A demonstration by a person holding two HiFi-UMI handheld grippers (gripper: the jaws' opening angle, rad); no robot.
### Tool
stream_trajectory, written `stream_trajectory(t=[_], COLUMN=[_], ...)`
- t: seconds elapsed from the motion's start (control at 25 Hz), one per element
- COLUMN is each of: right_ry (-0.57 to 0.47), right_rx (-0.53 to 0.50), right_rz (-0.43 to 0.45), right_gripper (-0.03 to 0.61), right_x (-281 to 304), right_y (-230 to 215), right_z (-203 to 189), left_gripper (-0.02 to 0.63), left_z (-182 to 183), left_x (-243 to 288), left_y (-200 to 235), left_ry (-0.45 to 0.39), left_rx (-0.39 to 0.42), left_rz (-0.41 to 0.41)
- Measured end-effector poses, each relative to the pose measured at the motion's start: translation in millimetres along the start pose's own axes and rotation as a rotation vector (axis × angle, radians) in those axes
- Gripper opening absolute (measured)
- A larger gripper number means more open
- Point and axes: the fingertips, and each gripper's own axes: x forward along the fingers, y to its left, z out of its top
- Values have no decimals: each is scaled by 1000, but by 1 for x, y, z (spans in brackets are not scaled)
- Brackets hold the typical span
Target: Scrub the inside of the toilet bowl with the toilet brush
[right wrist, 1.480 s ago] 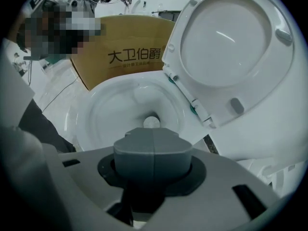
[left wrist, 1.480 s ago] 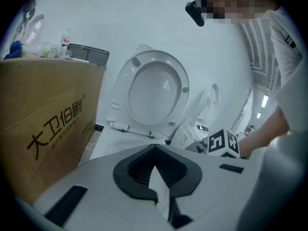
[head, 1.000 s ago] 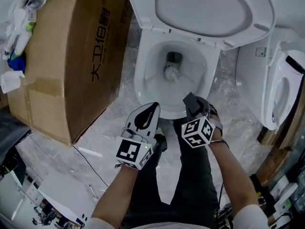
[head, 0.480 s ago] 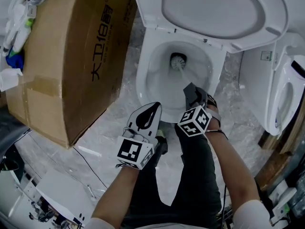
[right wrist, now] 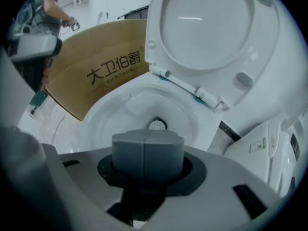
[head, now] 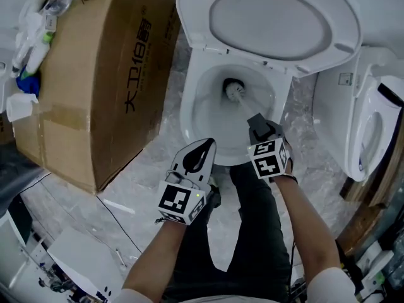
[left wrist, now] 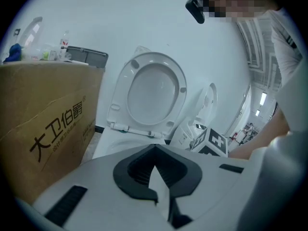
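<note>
Toilet brush (head: 235, 91) grip behind right tool (head: 257, 122)

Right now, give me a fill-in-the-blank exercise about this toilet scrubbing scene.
1. The ____ of the toilet brush sits inside the toilet bowl.
2. The right gripper is shut on the brush's ____.
3. The left gripper, fingers together, holds ____.
Missing words: head, handle, nothing.

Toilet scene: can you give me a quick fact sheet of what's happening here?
toilet lid: raised
toilet brush: head deep inside the toilet bowl
right gripper: shut on the toilet brush handle
left gripper: shut, empty, held just in front of the bowl
cardboard box: on the floor beside the bowl
</note>
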Motion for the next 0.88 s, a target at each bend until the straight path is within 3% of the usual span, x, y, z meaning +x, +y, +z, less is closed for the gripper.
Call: stream_trajectory(t=[0.32, 0.44, 0.88], right_ry=[-117, -158, -295], right_rx=[363, 448, 419], right_rz=[147, 194, 243], right_gripper=[156, 156, 156], right_x=[-118, -169, -344], right_y=[-3, 0, 22], right_z=[-2, 2, 40], left_gripper=[6, 6, 6], left_z=[52, 79, 165], left_x=[-40, -63, -147], left_y=[-46, -67, -142], left_ry=[-7, -14, -41], left_rx=[33, 51, 122], left_rz=[-48, -65, -134])
